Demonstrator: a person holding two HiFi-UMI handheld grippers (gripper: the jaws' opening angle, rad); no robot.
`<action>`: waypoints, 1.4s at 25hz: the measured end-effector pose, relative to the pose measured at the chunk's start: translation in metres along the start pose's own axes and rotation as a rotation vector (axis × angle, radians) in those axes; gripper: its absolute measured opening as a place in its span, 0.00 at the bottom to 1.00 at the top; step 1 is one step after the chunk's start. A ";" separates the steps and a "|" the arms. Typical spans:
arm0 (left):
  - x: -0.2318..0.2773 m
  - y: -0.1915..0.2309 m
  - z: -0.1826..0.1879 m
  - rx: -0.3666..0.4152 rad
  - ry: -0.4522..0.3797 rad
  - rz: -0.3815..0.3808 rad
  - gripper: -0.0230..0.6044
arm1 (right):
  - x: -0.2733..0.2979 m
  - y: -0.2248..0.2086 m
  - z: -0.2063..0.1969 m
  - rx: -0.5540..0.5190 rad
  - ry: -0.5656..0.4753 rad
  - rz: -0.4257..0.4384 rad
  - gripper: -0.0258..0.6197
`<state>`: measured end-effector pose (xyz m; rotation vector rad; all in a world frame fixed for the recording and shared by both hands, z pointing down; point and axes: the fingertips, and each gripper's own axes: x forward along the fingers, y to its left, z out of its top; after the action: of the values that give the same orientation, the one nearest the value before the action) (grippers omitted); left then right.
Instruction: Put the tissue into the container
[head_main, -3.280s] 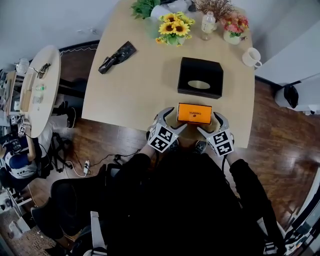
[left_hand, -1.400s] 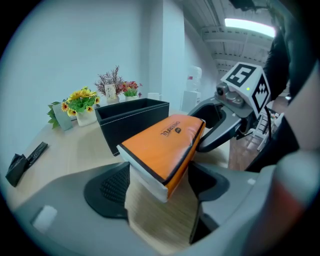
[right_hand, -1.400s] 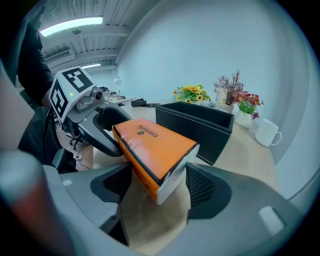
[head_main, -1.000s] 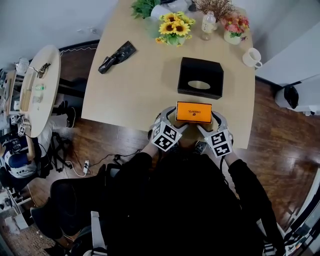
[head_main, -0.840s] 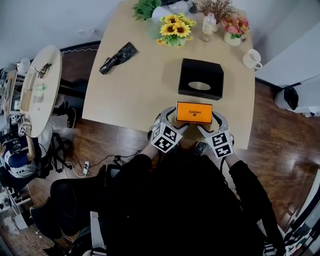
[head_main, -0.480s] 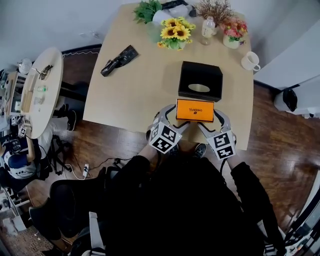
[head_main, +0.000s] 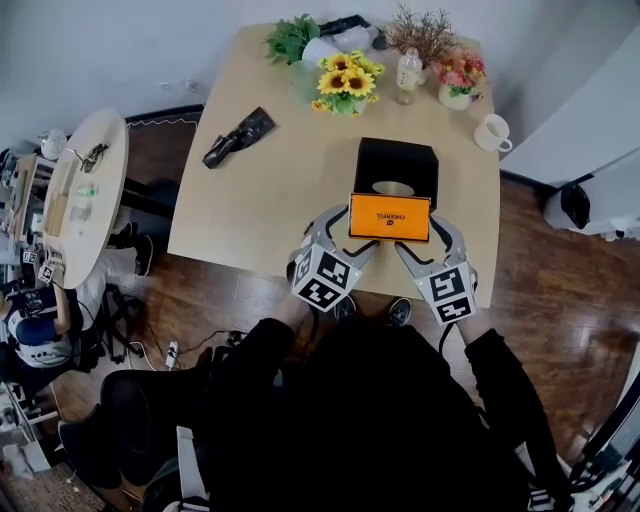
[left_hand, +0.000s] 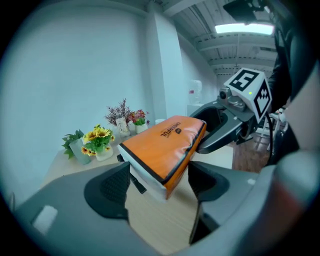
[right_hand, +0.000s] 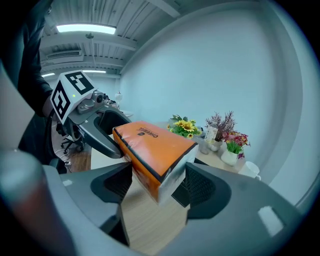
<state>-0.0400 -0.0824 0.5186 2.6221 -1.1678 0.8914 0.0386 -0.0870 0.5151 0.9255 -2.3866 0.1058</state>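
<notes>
- Across the middle of the head view ran the wooden table (head_main: 270, 190). Its left half was mostly bare wood, and its near edge lay just under our grippers.
- Off to the left, well apart, stood a round side table (head_main: 85, 190) cluttered with small things.
- Along the far edge stood a row of a green plant (head_main: 290, 40), sunflowers (head_main: 347, 72), a bottle (head_main: 406, 72) and pink flowers (head_main: 455, 75), all behind the container.
- The black container (head_main: 395, 158) sat right of centre, an oval opening in its top face. Its near part was hidden by the pack.
- The orange tissue pack (head_main: 390, 217) hung level above the table, over the container's near edge.
- Our left gripper (head_main: 340, 232) had its jaws spread wide and clamped on the pack's left end.
- Our right gripper (head_main: 428, 240) gripped the right end the same way.
- A black object (head_main: 238, 136) lay near the left edge.
- A white mug (head_main: 492, 131) stood by the right edge.
</notes>
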 end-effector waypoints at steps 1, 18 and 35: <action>-0.002 0.002 0.006 0.006 -0.005 0.003 0.59 | -0.002 -0.002 0.005 0.001 -0.009 -0.004 0.56; -0.027 0.029 0.086 0.081 -0.094 0.030 0.59 | -0.031 -0.038 0.079 -0.024 -0.094 -0.052 0.56; 0.005 0.050 0.106 0.126 -0.083 0.022 0.59 | -0.015 -0.075 0.083 -0.021 -0.075 -0.099 0.56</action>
<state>-0.0240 -0.1571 0.4298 2.7766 -1.1989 0.8959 0.0552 -0.1571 0.4287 1.0522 -2.4001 0.0080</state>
